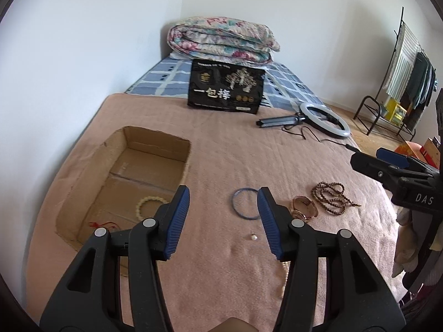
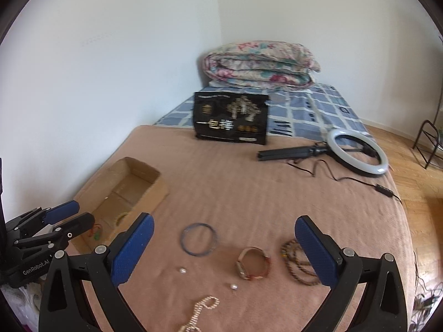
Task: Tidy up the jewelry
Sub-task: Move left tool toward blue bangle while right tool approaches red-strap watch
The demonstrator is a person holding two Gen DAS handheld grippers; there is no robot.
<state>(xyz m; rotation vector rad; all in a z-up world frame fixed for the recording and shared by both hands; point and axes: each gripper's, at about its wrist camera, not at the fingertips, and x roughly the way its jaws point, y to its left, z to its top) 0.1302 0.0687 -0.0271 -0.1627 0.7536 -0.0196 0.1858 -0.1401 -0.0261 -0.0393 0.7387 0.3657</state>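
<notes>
Both my grippers are empty right now. My left gripper (image 1: 223,221) has its ribbed blue pads partway apart with only blanket between them; my right gripper (image 2: 224,251) is spread as wide as it goes, pinching nothing.

Closest to me on the fuzzy pink blanket (image 2: 249,188) there's a pearl necklace (image 2: 200,308), knobbly and pale, cut off by the bottom edge in the right view and half hidden behind a finger in the left one. Two loose pearls (image 2: 182,270) sit just past it, tiny round things. Then the watch (image 2: 253,262), coiled strap with a metal case, a bit blurry. Just beside it on the right, a long string of brown wooden beads (image 1: 331,197) lies in loops, partly covered by my right pad in the right view. Left of the watch is a thin blue bangle (image 2: 198,239), a plain smooth ring, flat on the blanket.

Off to the left is the open cardboard box (image 1: 155,144), corrugated with rough-cut edges. Inside it: a cream bead bracelet (image 1: 144,203) and something with red cord (image 1: 101,224) I can't really make out.

Further back, a ring light (image 2: 357,150) with its cable, a glossy black bag (image 1: 225,87), and a rolled floral quilt (image 1: 221,40) on the checked sheet.
</notes>
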